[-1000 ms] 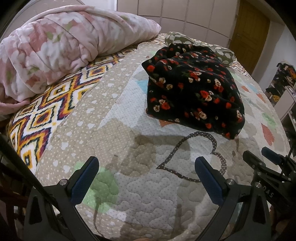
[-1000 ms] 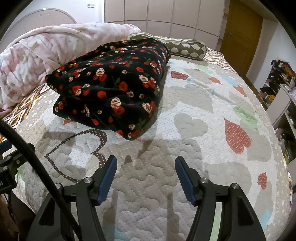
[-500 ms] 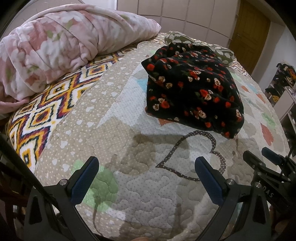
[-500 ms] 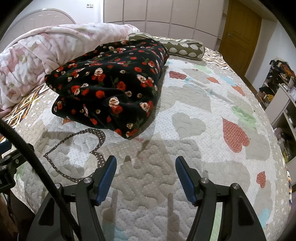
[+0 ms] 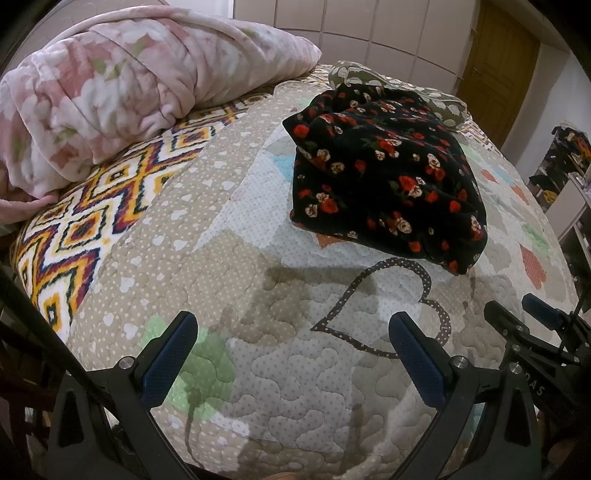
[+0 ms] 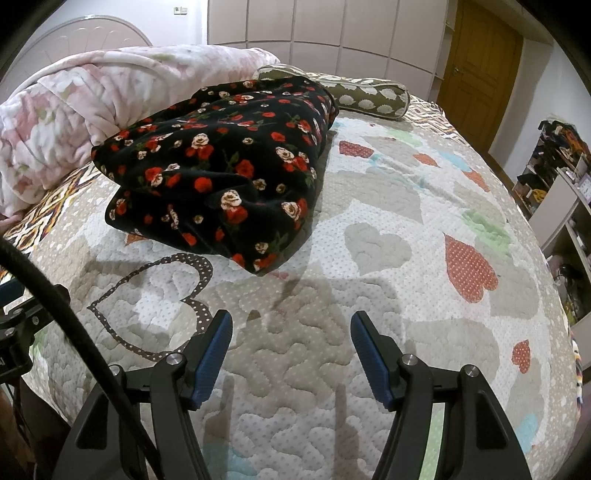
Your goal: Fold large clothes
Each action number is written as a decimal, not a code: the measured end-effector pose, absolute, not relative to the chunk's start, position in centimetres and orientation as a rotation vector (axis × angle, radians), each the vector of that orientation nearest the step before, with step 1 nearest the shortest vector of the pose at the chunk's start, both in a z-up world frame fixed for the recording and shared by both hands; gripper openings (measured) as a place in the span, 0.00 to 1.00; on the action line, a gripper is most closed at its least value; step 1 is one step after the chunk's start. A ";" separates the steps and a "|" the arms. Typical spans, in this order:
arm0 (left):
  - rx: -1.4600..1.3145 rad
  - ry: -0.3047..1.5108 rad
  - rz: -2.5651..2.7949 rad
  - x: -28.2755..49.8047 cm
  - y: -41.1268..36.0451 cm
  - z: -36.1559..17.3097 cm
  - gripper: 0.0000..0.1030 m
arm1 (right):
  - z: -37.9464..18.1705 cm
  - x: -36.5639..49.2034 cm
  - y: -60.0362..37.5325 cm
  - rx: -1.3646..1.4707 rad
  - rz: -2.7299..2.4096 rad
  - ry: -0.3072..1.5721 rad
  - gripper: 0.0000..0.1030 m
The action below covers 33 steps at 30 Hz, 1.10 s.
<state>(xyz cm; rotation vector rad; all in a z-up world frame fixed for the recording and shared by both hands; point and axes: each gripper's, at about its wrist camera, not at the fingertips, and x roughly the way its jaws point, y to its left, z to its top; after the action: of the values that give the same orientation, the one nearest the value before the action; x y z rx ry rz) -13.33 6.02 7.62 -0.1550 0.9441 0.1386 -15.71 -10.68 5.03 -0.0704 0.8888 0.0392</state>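
We are holding the left gripper (image 5: 291,347) over the near edge of the bed, its blue fingers (image 5: 168,356) standing wide apart with nothing between them, and we are holding the right gripper (image 6: 291,349) just beside it, its fingers (image 6: 212,356) also spread and empty. The black floral garment (image 5: 384,177) is lying in a folded bundle on the heart-patterned quilt (image 5: 280,369), well ahead of both grippers and apart from them; its nearest corner (image 6: 258,264) is pointing toward us just beyond the dotted heart outline (image 6: 155,299). Bare quilt is lying open between our fingers and that corner, and a broad stretch is running clear to the right of the bundle toward the bed's far side (image 6: 480,258). To the left, a rolled pink floral blanket (image 5: 122,88) is crowding the bundle's far edge over a zigzag-patterned cover (image 5: 85,229). An olive bolster pillow (image 6: 365,98) is lying behind the garment. Beyond the bed we are seeing a panelled wardrobe (image 6: 332,33), a wooden door (image 6: 480,70) and cluttered shelves (image 6: 561,177).
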 end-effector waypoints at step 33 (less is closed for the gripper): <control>-0.152 0.985 0.121 -13.0 5.8 6.6 1.00 | 4.5 -15.9 -11.0 -0.069 0.030 0.895 0.69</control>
<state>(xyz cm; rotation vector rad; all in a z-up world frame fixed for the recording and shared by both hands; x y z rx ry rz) -12.99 5.83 6.59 -0.1520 0.9850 0.1209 -15.87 -10.97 4.48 -0.0690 0.8947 0.0297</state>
